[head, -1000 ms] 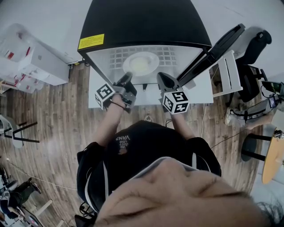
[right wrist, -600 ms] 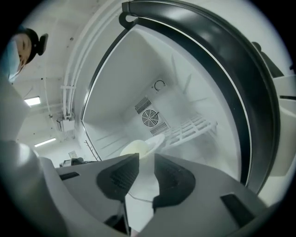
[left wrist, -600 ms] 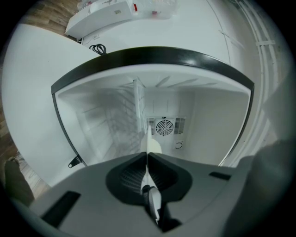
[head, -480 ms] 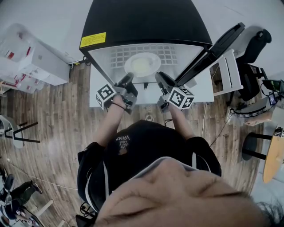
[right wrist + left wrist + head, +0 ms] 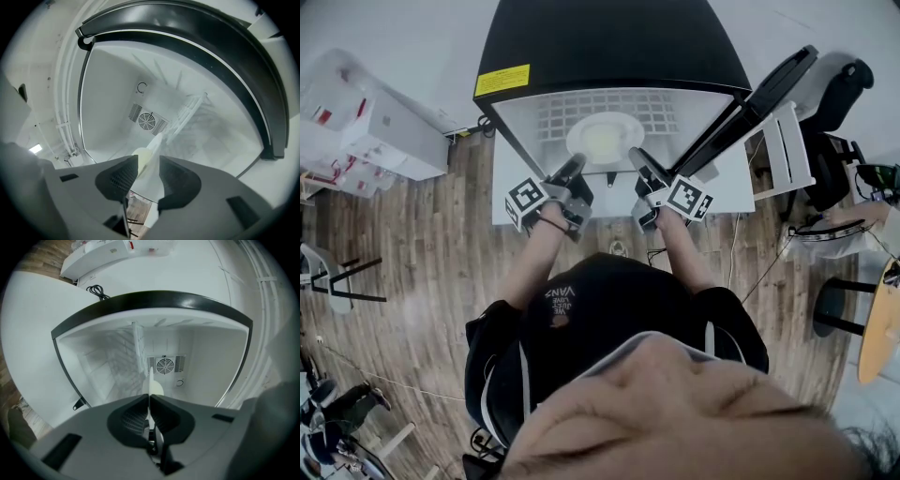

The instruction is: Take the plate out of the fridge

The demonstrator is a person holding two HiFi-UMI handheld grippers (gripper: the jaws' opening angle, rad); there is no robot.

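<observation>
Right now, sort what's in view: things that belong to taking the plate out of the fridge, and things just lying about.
Job: plate, fridge, its open door, left gripper shut on the plate's rim, right gripper with jaws just opened around the rim.
Lying about: white boxes, office chair.

Look into the open fridge (image 5: pixel 609 47): its white wire shelf (image 5: pixel 548 120) carries one pale plate (image 5: pixel 602 139), lying flat near the shelf's front edge. The fridge stands on a white platform (image 5: pixel 511 192) over the wooden floor (image 5: pixel 422 262).
</observation>
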